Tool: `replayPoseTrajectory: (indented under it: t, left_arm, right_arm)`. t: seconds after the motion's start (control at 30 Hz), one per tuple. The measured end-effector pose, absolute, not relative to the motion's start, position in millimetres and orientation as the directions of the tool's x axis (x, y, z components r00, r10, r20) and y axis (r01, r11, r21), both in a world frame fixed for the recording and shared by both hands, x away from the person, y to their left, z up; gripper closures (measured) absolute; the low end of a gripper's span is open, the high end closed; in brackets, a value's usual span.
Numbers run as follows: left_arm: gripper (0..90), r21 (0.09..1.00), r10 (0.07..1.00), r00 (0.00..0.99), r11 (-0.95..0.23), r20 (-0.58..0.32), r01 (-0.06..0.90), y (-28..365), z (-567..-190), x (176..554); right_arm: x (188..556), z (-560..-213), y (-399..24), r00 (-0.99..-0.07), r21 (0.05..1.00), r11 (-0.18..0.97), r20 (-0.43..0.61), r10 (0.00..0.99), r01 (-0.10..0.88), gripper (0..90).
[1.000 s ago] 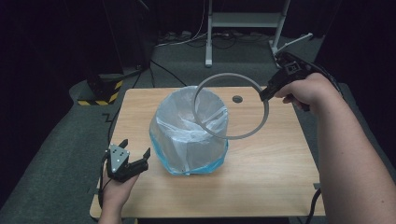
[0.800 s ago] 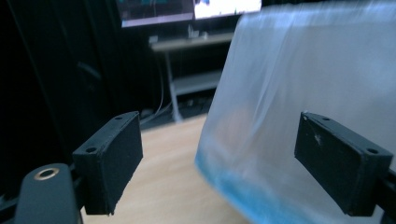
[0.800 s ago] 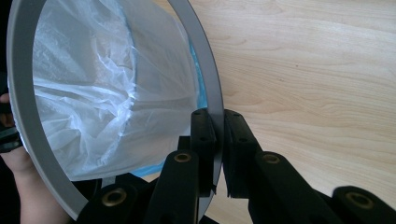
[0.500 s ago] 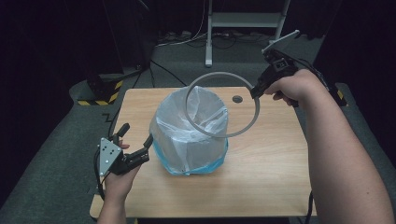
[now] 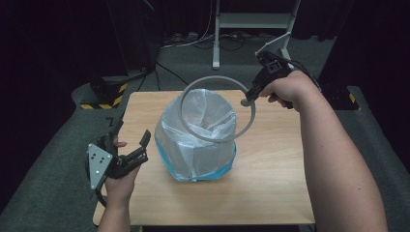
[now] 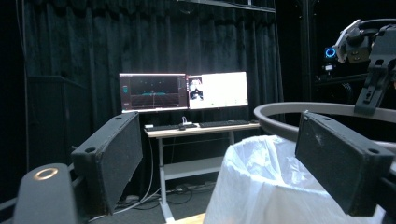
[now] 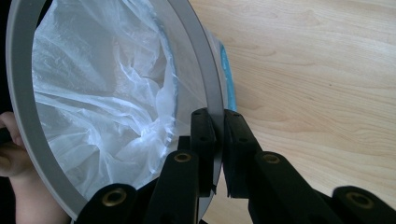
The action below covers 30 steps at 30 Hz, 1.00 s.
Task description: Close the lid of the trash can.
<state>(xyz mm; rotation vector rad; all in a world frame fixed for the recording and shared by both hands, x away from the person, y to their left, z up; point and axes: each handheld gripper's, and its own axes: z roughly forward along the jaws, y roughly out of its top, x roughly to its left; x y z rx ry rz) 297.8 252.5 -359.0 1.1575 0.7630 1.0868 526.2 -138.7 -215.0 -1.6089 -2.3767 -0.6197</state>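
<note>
At the left edge of the bench [image 5: 270, 193], towards its near corner, the left gripper [image 5: 126, 145] hung in the person's left hand [image 5: 118, 181] with its fingers [image 5: 144, 139] spread wide and nothing between them. It pointed towards the bin without touching it. In the left gripper view, those two padded fingers [image 6: 111, 158] stood well apart, framing a far desk with two lit monitors [image 6: 183, 91] against a black curtain, with the top of the white liner [image 6: 261, 182] low between them.

Near the middle of the bench stood the bin [image 5: 198, 145], a light blue container lined with a crumpled white plastic bag that spilled over its top and down its sides. It sat upright, well clear of every bench edge.

Above the bin's mouth, tilted and raised off it, was the grey ring [image 5: 217, 108]. Its lower arc lay across the bag's opening as seen from the high view, while its upper arc rose towards the far edge of the bench.

At the ring's right side the right gripper [image 5: 251, 96], held in the right hand [image 5: 287, 89] over the far right part of the bench, had its fingers clamped on the ring's band. In the right gripper view, the fingers [image 7: 203, 140] pinched the thin grey band [image 7: 205, 84] from either side, with the bag's white folds visible through the hoop and bare wood to the right.
</note>
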Motion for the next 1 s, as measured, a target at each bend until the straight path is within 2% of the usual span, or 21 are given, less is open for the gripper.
replayPoseTrajectory:
  t: [0.27,0.63,1.0]
  left_arm:
    - [14.7,0.965,0.951,0.309,0.047,0.036,-0.258,256.1,-358.6,304.1]
    - [14.7,0.969,0.942,0.335,0.070,0.013,-0.236,255.3,-364.1,306.5]
    - [14.7,0.972,0.941,0.337,0.059,0.022,-0.228,252.6,-363.5,308.2]
  right_arm:
    - [529.0,-213.9,-118.1,-0.408,0.222,0.346,0.388,0.826,0.912,83.8]
    - [531.9,-217.0,-92.2,-0.441,0.212,0.387,0.388,0.809,0.897,83.8]
    - [531.9,-224.2,-85.2,-0.443,0.203,0.395,0.377,0.813,0.896,83.8]
